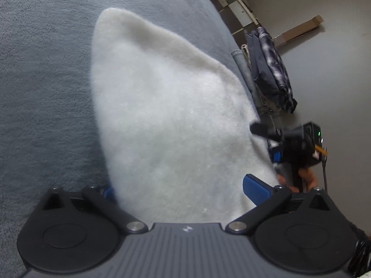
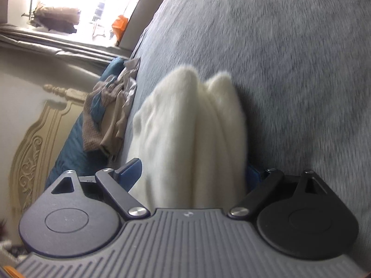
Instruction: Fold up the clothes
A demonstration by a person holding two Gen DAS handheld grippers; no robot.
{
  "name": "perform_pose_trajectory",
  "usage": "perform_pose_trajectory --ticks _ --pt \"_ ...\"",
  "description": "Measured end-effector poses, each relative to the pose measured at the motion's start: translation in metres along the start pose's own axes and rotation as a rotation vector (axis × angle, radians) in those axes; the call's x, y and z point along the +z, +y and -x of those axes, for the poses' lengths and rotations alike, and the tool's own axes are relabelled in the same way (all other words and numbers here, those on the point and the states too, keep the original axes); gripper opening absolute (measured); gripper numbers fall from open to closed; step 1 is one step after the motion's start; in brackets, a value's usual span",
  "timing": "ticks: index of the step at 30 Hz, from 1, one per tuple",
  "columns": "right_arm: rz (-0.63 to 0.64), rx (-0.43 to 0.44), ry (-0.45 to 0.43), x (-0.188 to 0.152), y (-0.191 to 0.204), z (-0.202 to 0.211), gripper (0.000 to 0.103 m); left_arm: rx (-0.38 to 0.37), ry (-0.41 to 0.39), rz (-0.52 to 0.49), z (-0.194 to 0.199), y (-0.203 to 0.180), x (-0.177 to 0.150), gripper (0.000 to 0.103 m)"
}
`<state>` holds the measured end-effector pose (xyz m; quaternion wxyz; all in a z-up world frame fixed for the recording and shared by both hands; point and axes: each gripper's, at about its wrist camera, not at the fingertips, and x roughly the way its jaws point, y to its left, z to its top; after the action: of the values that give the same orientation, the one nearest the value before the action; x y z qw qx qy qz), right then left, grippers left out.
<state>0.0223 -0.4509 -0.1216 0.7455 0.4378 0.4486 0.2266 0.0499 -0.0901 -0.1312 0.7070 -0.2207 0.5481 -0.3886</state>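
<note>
A white fluffy garment [image 1: 162, 115] lies folded on the grey blanket [image 1: 46, 81] of a bed. My left gripper [image 1: 182, 190] straddles its near end with the jaws wide open; one blue pad [image 1: 255, 190] rests beside the fabric and the other is mostly hidden behind it. My right gripper [image 1: 266, 142] is at the garment's right edge, held by a person's hand [image 1: 306, 178]. In the right wrist view the garment [image 2: 197, 127] shows as a thick layered stack on the blanket [image 2: 289, 69]. It fills the gap of the right gripper [image 2: 191, 175], which is shut on it.
Folded dark and plaid clothes [image 1: 269, 69] are stacked at the bed's right edge, with a cardboard box [image 1: 299, 30] on the floor beyond. A crumpled beige and brown clothes pile [image 2: 111, 115] lies on blue bedding by a carved cream headboard [image 2: 34, 150].
</note>
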Motion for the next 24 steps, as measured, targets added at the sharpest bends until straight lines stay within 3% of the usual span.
perform_pose_trajectory --ticks 7,14,21,24 --pt "-0.021 0.078 0.086 -0.035 -0.004 0.015 0.089 -0.045 0.018 0.004 0.000 0.007 0.001 0.103" --pt "-0.005 0.117 0.089 -0.009 -0.001 -0.012 0.090 -0.052 0.031 0.042 -0.010 0.009 0.011 0.103" --pt "-0.014 0.223 0.130 -0.022 -0.005 0.001 0.086 -0.126 0.075 0.053 -0.007 0.011 0.000 0.103" --pt "-0.027 0.237 0.132 -0.023 -0.010 0.000 0.083 -0.097 0.085 0.035 -0.014 0.007 0.002 0.103"
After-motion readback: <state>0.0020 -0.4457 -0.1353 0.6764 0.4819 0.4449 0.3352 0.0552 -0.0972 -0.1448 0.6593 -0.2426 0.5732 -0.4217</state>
